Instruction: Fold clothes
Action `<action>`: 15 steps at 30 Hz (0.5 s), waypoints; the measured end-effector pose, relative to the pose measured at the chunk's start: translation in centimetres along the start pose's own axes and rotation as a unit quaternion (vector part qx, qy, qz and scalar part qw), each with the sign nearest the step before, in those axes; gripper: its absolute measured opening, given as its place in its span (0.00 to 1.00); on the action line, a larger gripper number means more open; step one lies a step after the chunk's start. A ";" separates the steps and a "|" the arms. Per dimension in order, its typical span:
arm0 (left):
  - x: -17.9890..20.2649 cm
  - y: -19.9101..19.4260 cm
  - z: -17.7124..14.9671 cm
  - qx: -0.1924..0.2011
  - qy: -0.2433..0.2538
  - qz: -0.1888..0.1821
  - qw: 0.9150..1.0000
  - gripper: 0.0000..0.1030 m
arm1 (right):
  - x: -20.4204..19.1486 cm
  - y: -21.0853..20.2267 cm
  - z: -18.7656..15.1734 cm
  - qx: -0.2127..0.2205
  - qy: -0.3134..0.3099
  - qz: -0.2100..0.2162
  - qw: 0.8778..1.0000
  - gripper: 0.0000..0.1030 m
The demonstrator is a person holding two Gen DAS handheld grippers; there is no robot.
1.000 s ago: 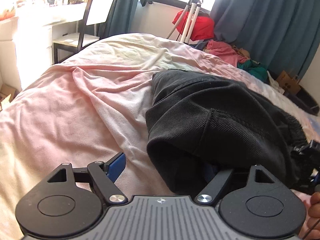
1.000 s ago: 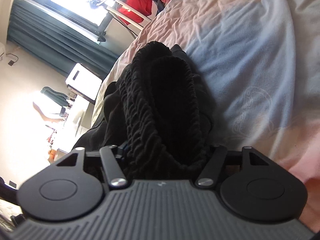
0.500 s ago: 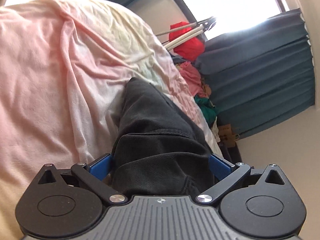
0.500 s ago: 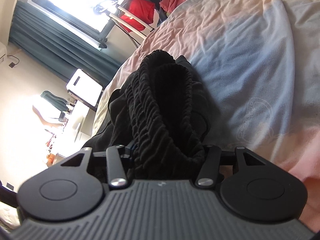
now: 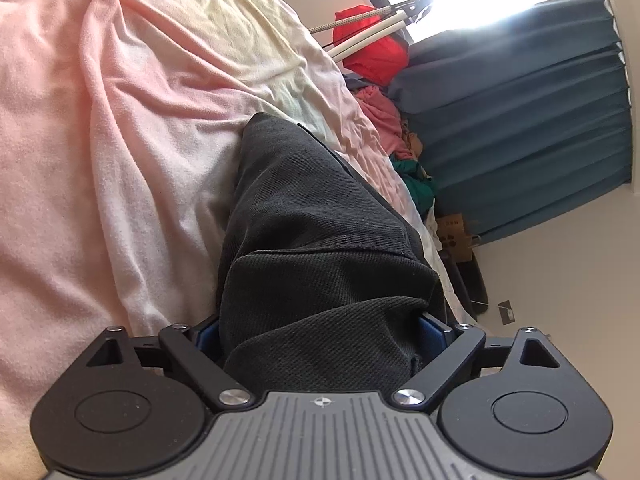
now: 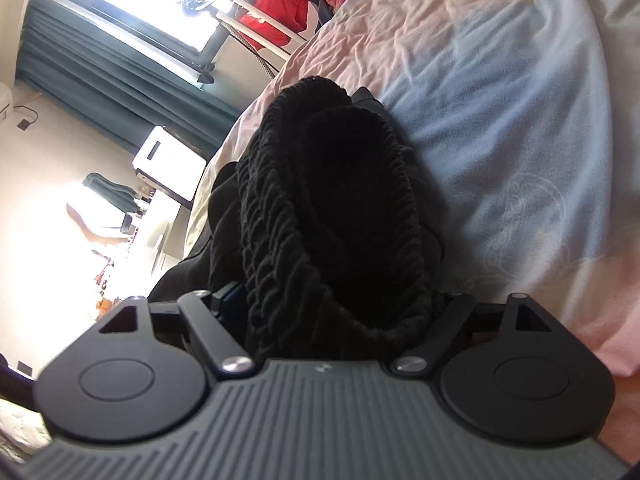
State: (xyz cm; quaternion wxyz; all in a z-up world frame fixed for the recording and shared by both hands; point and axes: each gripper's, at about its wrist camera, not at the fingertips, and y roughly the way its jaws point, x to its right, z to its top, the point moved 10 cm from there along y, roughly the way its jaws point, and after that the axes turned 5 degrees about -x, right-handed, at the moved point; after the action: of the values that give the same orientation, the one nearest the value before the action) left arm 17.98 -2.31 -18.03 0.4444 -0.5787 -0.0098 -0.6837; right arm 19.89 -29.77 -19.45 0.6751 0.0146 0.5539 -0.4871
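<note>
Black trousers [image 5: 320, 240] bunched on bed [image 5: 100, 140].
Left hand-held gripper [image 5: 320, 332] just closing onto fabric; right hand-held gripper [image 6: 340, 304] just widening around waistband [image 6: 280, 220].

1 blk garment [image 5: 320, 240], 2 tongs [image 5: 320, 336] [image 6: 340, 308], 1 bed [image 5: 100, 120], 1 red bag [image 5: 372, 52], 1 clothes pile [image 5: 396, 136]
</note>
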 end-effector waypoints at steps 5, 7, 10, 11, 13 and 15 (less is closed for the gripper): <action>1.3 -1.0 0.2 0.008 0.019 0.009 1.000 0.56 | -1.7 -1.9 1.3 0.028 -0.003 0.013 1.000 0.45; 2.5 -1.6 0.6 0.017 0.019 0.003 1.000 0.55 | -2.8 -3.2 2.2 0.045 -0.001 0.034 0.998 0.42; 5.5 -2.4 1.1 0.024 0.023 -0.004 0.999 0.52 | -4.7 -5.4 3.8 0.076 -0.019 0.059 0.995 0.41; 6.5 -2.7 1.2 0.027 0.024 -0.006 0.999 0.51 | -5.3 -6.2 4.3 0.085 -0.024 0.066 0.994 0.41; 9.3 -2.6 1.6 0.029 0.037 -0.012 0.999 0.50 | -6.0 -8.2 6.0 0.108 -0.027 0.081 0.990 0.41; 12.6 -2.3 2.0 0.031 0.055 -0.017 0.998 0.49 | -6.5 -10.4 7.8 0.134 -0.027 0.095 0.986 0.41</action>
State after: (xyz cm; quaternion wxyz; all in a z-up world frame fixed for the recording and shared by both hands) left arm 18.91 -7.41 -6.13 0.4503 -0.5258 -0.0159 -0.7214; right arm 19.18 -35.45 -6.07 0.7249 0.1448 0.4615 -0.4905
